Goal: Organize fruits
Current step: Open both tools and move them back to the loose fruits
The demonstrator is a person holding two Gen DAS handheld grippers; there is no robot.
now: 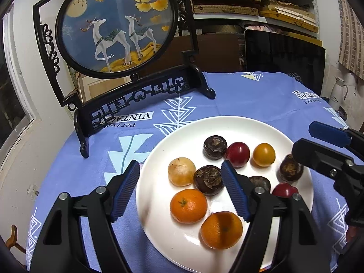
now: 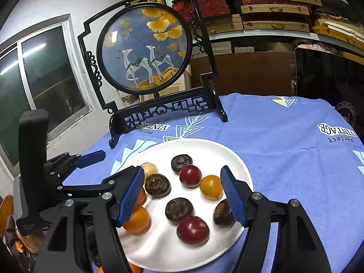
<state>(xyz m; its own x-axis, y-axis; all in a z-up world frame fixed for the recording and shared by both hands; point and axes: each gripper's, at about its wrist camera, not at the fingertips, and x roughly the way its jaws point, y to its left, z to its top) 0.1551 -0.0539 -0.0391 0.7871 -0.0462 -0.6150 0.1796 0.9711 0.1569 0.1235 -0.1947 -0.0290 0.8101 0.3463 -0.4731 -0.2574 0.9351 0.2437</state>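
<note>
A white plate (image 1: 159, 227) on the blue tablecloth holds two oranges (image 1: 188, 206), a pale round fruit (image 1: 182, 171), several dark brown fruits (image 1: 210, 179), two red ones (image 1: 237, 154) and a yellow one (image 1: 264, 154). My left gripper (image 1: 179, 166) hovers open over the plate's left half, its jaws wide around the pale fruit and a dark one, touching neither. My right gripper (image 2: 182, 170) is open above the plate's right half (image 2: 159, 250), spanning a red fruit (image 2: 193, 229) and dark ones (image 2: 179, 209). Each gripper shows in the other view: right gripper (image 1: 303, 137), left gripper (image 2: 117, 162).
A round framed deer picture on a black carved stand (image 1: 113, 27) rises at the table's back left. Behind are shelves of flat boxes (image 1: 227, 2) and a dark panel (image 1: 284, 50). A white jug (image 1: 339, 93) sits off the right edge. A window (image 2: 45, 72) is on the left.
</note>
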